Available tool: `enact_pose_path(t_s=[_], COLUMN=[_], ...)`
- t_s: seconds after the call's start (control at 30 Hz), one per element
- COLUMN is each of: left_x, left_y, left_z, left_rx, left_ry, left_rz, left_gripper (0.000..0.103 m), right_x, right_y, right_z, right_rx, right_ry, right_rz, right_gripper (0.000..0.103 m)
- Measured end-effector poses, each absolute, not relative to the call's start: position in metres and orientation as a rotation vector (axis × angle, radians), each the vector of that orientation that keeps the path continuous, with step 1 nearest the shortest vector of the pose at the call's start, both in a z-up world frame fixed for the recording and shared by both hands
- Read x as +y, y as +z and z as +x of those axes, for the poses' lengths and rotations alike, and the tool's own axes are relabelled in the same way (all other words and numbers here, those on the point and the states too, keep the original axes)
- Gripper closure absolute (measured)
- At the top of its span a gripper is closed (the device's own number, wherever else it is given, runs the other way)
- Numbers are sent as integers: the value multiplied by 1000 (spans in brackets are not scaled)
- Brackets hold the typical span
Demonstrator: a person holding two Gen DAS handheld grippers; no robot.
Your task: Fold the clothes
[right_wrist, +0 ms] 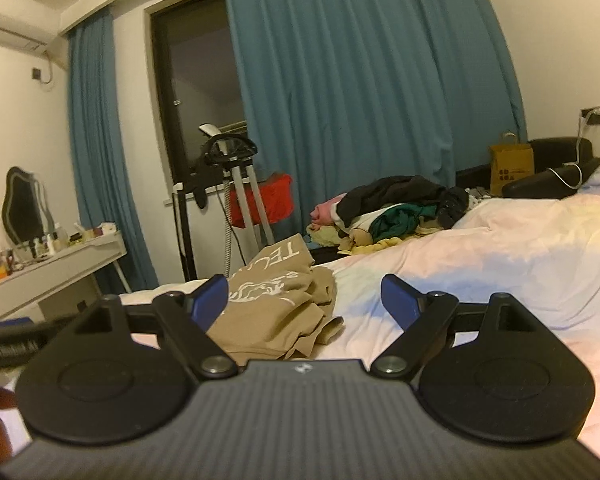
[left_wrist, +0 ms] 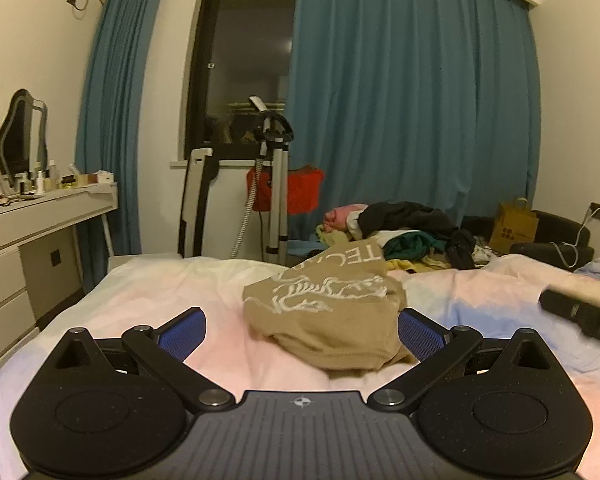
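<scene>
A tan shirt (left_wrist: 328, 312) with a white printed graphic and letters lies crumpled on the pale pink bed sheet (left_wrist: 148, 304). My left gripper (left_wrist: 300, 330) is open just in front of it, blue pads wide apart, the right pad close to the shirt's near edge. In the right wrist view the same tan shirt (right_wrist: 276, 316) lies ahead and to the left. My right gripper (right_wrist: 304, 300) is open too, with its left finger (right_wrist: 210, 300) overlapping the shirt's side. Neither gripper holds anything. The right gripper's body (left_wrist: 580, 314) shows blurred at the left view's right edge.
A pile of mixed clothes (left_wrist: 412, 232) sits at the bed's far edge. Behind it hang blue curtains (left_wrist: 412, 100) beside a dark window. A garment steamer stand (left_wrist: 274, 184), a white dresser (left_wrist: 40, 216) with bottles and a mirror, and a paper bag (left_wrist: 516, 228) stand around the bed.
</scene>
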State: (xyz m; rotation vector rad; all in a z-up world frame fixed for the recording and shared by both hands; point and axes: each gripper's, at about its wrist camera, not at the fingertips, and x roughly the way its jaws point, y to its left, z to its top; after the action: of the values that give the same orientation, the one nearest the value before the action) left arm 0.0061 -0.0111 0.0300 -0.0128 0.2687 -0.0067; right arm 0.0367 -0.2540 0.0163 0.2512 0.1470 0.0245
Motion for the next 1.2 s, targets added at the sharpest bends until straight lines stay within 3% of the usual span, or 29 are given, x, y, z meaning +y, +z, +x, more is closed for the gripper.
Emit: enact_pose_path(t_s=[0.13,0.2,0.33,0.4,0.47,0.8,1.0,1.2], left_x=[-10,-7,5,17,28,43,45,38], left_y=[47,47,36,25,13,-39,-58,-61], left_z=[24,35,59,72,82,119,146,146], left_rx=[248,249,283,318,353,470,551,524], left_ry=[-1,14,43,58,73,84,86,67], left_rz=[16,43,34,10,-14,-48,-93,-60], left_gripper=[0,0,0,0,0,0,0,0], right_x=[-253,-248,-232,-220,-208,-167,-185,-206], right_y=[-1,-12,-42,-57,-71,-101,-84,-84], right_z=[57,74,120,142,161,234,231,265], right_rx=[197,245,393,455,493,488,243,274], right_ry=[49,66,158,173,189,195,61,61], right_rz=[279,277,279,217,158,18,128,268], right_gripper=[18,32,43,60,63,64,63,62])
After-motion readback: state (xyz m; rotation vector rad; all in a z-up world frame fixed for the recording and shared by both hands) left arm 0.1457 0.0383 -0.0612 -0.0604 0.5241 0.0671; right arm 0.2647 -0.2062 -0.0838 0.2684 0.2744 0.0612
